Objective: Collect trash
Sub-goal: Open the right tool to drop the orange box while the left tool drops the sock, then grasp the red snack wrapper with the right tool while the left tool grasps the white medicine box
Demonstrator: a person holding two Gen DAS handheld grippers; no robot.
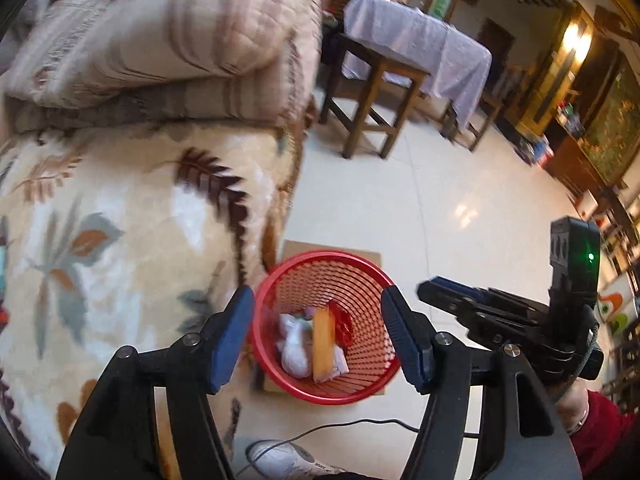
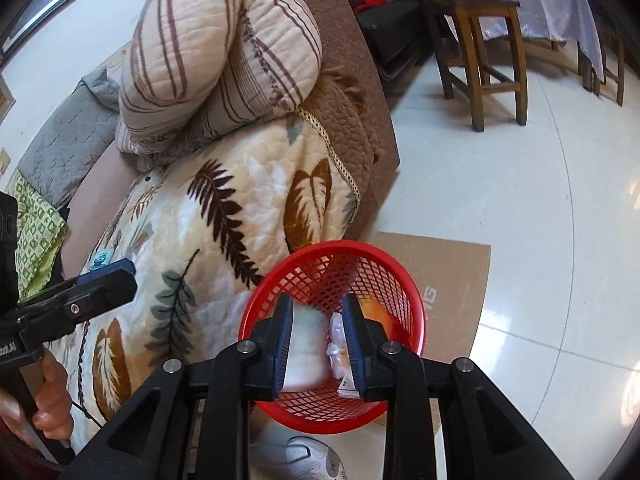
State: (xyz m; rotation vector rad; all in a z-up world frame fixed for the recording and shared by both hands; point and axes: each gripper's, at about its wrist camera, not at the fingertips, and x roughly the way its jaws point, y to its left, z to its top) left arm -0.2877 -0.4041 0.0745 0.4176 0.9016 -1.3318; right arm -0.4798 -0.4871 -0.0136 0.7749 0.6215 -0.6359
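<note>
A red mesh trash basket (image 1: 376, 376) stands on the floor beside the sofa, holding white crumpled trash (image 1: 294, 346), an orange packet (image 1: 323, 344) and a red wrapper (image 1: 343, 322). My left gripper (image 1: 318, 340) hangs open and empty above it. My right gripper (image 2: 318, 344) is over the same basket (image 2: 412, 304), shut on a white piece of trash (image 2: 306, 354). The right gripper also shows in the left wrist view (image 1: 452, 296), and the left gripper shows in the right wrist view (image 2: 108, 280).
A sofa with a leaf-patterned blanket (image 2: 224, 216) and a striped pillow (image 2: 216, 48) lies to the left. Cardboard (image 2: 452, 272) lies under the basket. A wooden stool (image 2: 480, 52) and a cloth-covered table (image 1: 420, 40) stand farther away. A white shoe (image 2: 316, 460) and a cable (image 1: 360, 424) are near.
</note>
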